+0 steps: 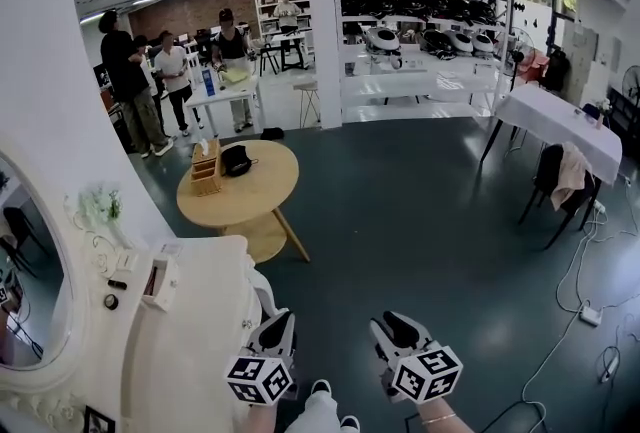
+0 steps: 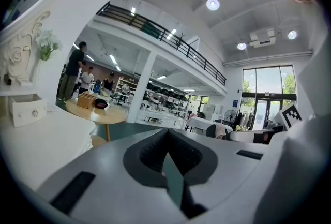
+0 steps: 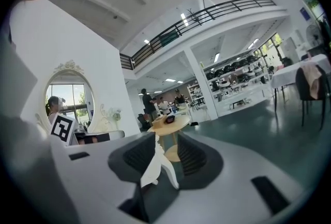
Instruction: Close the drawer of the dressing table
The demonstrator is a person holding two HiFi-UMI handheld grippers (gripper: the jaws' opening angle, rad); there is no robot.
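Observation:
The white dressing table (image 1: 205, 321) fills the lower left of the head view, under its oval mirror (image 1: 30, 291). A small white drawer (image 1: 160, 281) with a knob sits on its top below the mirror. The left gripper view shows the drawer (image 2: 26, 110) at the far left, jutting out a little; how far it is pushed in I cannot tell. My left gripper (image 1: 277, 326) hovers just off the table's right edge, its jaws (image 2: 168, 158) together with nothing in them. My right gripper (image 1: 392, 329) hangs beside it over the floor, open (image 3: 163, 158) and holding nothing.
A round wooden table (image 1: 240, 186) with a wooden box and a black item stands beyond the dressing table. Several people (image 1: 130, 81) stand at the back left by a white pillar (image 1: 322, 21). A cloth-covered table and chair (image 1: 555, 126) are at the right, and cables (image 1: 590, 311) cross the floor.

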